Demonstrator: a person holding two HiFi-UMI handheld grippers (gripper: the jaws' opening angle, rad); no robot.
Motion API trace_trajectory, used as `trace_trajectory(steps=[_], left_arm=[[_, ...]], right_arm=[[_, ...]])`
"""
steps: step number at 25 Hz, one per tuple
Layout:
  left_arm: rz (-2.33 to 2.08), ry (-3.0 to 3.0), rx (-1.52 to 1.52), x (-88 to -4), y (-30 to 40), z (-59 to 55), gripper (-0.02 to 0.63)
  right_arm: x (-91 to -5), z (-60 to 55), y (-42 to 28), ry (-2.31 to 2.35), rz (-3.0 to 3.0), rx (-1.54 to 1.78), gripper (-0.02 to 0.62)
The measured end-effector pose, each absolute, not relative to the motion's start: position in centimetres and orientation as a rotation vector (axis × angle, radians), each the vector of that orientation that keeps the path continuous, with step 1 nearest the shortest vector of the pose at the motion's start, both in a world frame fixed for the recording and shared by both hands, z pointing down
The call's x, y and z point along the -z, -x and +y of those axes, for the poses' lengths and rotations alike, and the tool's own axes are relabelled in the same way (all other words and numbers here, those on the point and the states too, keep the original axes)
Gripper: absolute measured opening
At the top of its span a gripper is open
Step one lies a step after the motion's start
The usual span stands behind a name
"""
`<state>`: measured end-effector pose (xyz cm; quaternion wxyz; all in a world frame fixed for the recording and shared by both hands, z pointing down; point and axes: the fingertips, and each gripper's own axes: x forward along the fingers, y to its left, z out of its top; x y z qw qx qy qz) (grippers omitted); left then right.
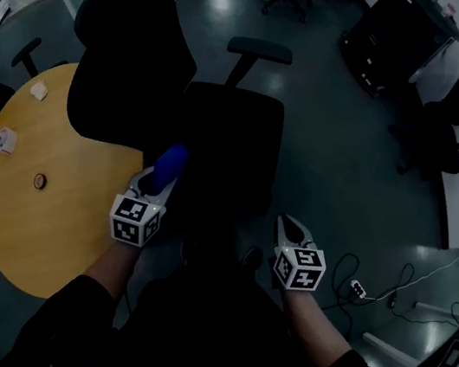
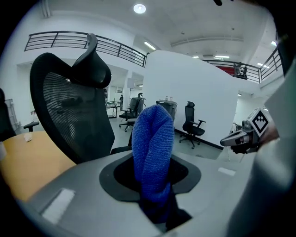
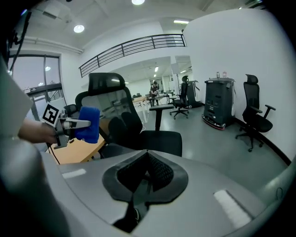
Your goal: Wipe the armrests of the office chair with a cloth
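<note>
While right gripper (image 1: 284,220) fingers meet on nothing, left gripper (image 1: 161,178) fingers tight around a blue cloth (image 2: 152,148)

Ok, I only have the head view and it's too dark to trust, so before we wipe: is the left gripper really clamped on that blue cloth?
Observer: Yes. The left gripper view shows the left gripper shut on the blue cloth, which is bunched and stands up past the jaws.
Operator: And the right one?
Observer: The right gripper view shows the right gripper with its jaws together and nothing between them.
Operator: Is the cloth on an armrest yet?
Observer: No. Side-on in the right gripper view, it is in the air by the backrest, apart from the armrest.
</note>
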<state>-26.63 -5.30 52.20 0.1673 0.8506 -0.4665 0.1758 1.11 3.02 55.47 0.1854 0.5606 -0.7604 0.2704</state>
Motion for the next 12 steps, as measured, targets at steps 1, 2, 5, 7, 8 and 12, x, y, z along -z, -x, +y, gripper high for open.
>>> trace_trajectory(steps=[1, 2, 5, 7, 8, 12], left_arm=[[-1.342, -2.415, -0.503, -52.6, 26.5, -5.7, 0.141], [-1.359, -2.407, -0.508, -53.0, 26.4, -6.1, 0.141], [-1.408, -2.365, -0.538, -54.3, 26.0, -7.2, 0.141], [-1.434, -2.343, -0.569, -54.8, 25.7, -8.0, 0.141], [-1.443, -2.334, -0.591, -55.2, 25.5, -8.5, 0.141], [-1.458, -2.288, -0.667, -57.6, 24.7, -9.9, 0.141]], right_arm=[[-56.3, 2.6, -1.5, -1.572, -2.134, -0.768, 0.005], [-57.1, 2.0, -2.0, -1.563, -2.125, -0.773, 0.005], [-59.3, 0.5, -2.9, -1.516, -2.103, -0.791, 0.005], [-60.5, -0.2, -3.0, -1.469, -2.097, -0.795, 0.005], [-61.3, -0.5, -2.9, -1.443, -2.094, -0.797, 0.005], [-63.9, -1.3, -2.6, -1.358, -2.085, -0.824, 0.005]])
